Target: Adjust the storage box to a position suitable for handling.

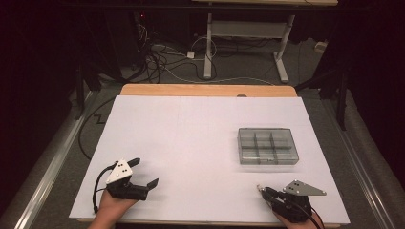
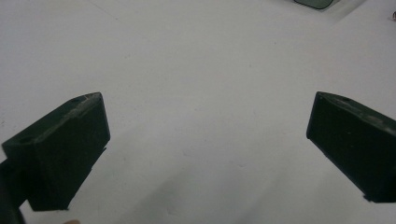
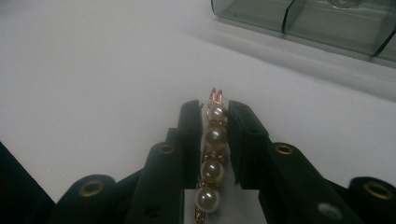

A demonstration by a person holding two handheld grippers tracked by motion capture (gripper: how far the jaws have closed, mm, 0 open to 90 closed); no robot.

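A gold hair clip (image 3: 215, 136) set with a row of white pearls lies lengthwise between the two black jaws of my right gripper (image 3: 215, 106), which is shut on it; its gold tip pokes out past the fingertips. In the high view my right gripper (image 1: 262, 189) rests at the near right of the white sheet, pointing left, a short way in front of the clear box (image 1: 267, 129). My left gripper (image 1: 144, 171) sits at the near left with its jaws spread wide. Between its fingers (image 2: 70, 140) there is just bare white surface.
The smoky clear box (image 3: 303, 21) has several compartments and stands right of centre on the white sheet (image 1: 191, 133); a corner of the box (image 2: 315, 2) shows in the left gripper view. A wooden table edge (image 1: 205, 90) runs along the back. Cables and desk legs lie on the floor beyond.
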